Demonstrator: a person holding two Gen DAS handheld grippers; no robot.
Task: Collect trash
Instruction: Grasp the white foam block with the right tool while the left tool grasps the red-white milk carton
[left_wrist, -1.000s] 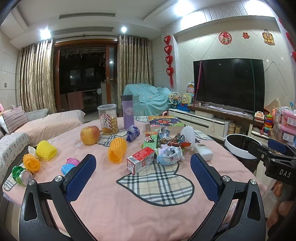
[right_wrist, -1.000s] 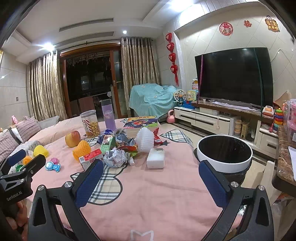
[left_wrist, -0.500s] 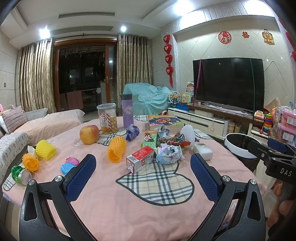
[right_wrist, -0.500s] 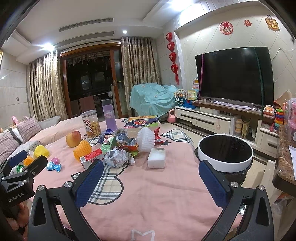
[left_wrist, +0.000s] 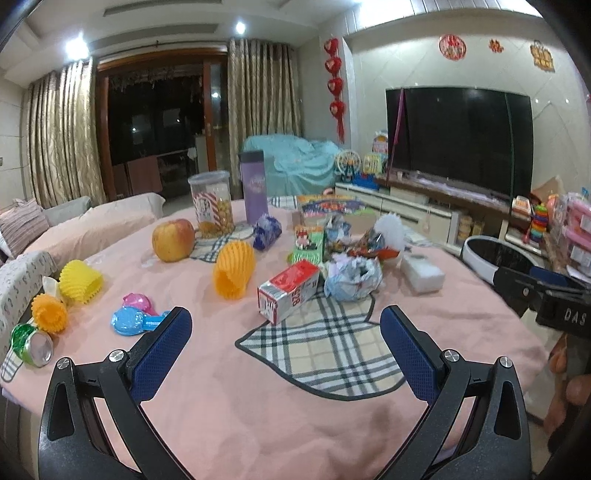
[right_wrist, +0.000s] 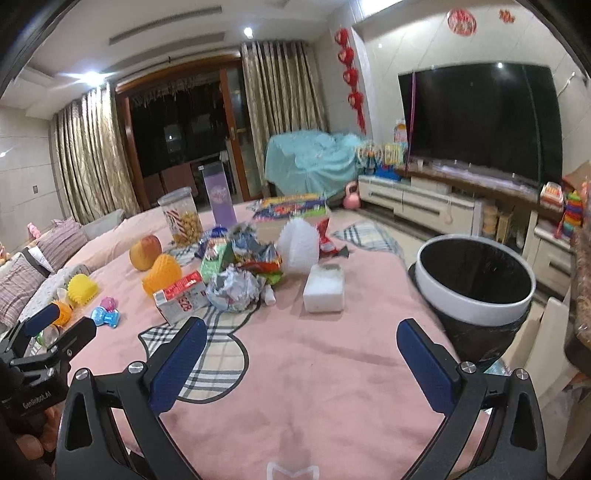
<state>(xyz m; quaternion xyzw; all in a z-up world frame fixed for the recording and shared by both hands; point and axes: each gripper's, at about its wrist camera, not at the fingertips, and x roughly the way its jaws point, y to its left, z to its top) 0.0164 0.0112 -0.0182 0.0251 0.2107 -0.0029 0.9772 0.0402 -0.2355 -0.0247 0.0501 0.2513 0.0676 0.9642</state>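
I'm holding two grippers over a pink-clothed tabletop (right_wrist: 295, 369); both sets of jaws are spread wide w/ nothing between them. The left gripper (left_wrist: 286, 332) and right gripper (right_wrist: 301, 343) sit back at the near edge, not touching anything.

The trash lies in a loose heap ahead, toward the middle of the tabletop: a red-and-white carton (left_wrist: 288, 295) lying on its side, a crumpled paper wad (left_wrist: 352, 277) just beside it to the right, wrappers (left_wrist: 369, 247) piled behind, and a white block (right_wrist: 324, 288) a bit apart on the right. A bin (right_wrist: 474, 280) w/ white rim stands off the tabletop's right edge.

Key relation, as I judge it: the carton is straight ahead of the left jaws and nearest to them; its long axis runs diagonally, near-left to far-right, so I'd prob. need to twist the wrist to close across its narrow sides. The white block is ahead of the right jaws, and the bin is on that side too, so the right arm has the shorter carry.

An apple (left_wrist: 173, 240), snack jar (left_wrist: 210, 206) and purple bottle (left_wrist: 253, 184) stand further back; not trash, I think.
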